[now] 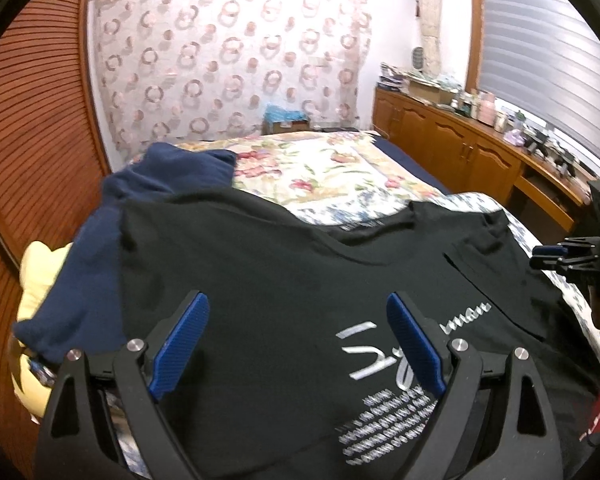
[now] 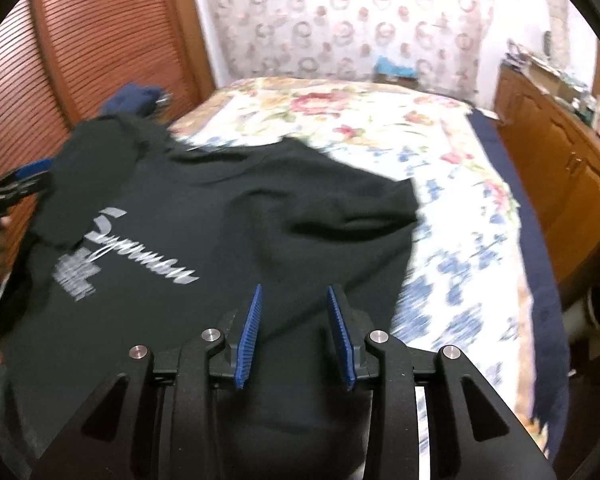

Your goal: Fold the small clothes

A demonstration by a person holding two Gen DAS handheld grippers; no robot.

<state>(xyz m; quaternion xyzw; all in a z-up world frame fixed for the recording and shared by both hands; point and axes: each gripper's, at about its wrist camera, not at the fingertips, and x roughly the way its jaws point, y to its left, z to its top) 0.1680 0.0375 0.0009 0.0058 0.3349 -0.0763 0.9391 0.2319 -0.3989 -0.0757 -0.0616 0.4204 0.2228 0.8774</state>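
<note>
Left gripper (image 1: 298, 344): nearest to us in the left wrist view, its black hinged arms end in blue ribbed pads (image 1: 414, 344) standing wide apart, with nothing between them but the shirt lying below.

Right gripper (image 2: 296, 334): in its own view we see its ribbed blue pads (image 2: 250, 336) a moderate way apart and gripping nothing; dark cloth lies beneath the gap.

Black T-shirt (image 1: 300, 272): the task's garment is spread front side up on the bed, directly under both grippers. We read it as soft matte knit, lightly creased, with a rounded neckline at its far edge and a sleeve folded inward on one side.

Silver print (image 2: 140, 252): we see slanted, glossy script across the chest and a block of small lettering beside it, blurred in the right wrist view.

Navy garment (image 1: 140, 196): a thicker, rumpled dark blue cloth lies beside the shirt's left side, partly tucked under it.

Yellow cloth (image 1: 40, 280): a pale, soft heap touches the navy garment at the bed's left edge.

Bed cover (image 1: 340, 168): beyond the shirt we see a smooth floral quilt in pink, green and blue, with a navy border.

Louvred door (image 1: 32, 120): reddish-brown wood with fine horizontal slats stands left of the bed.

Curtain (image 1: 228, 52): sheer fabric printed with rings hangs on the far wall.

Wooden cabinet (image 1: 452, 140): panelled doors line the right side, its top cluttered.
</note>
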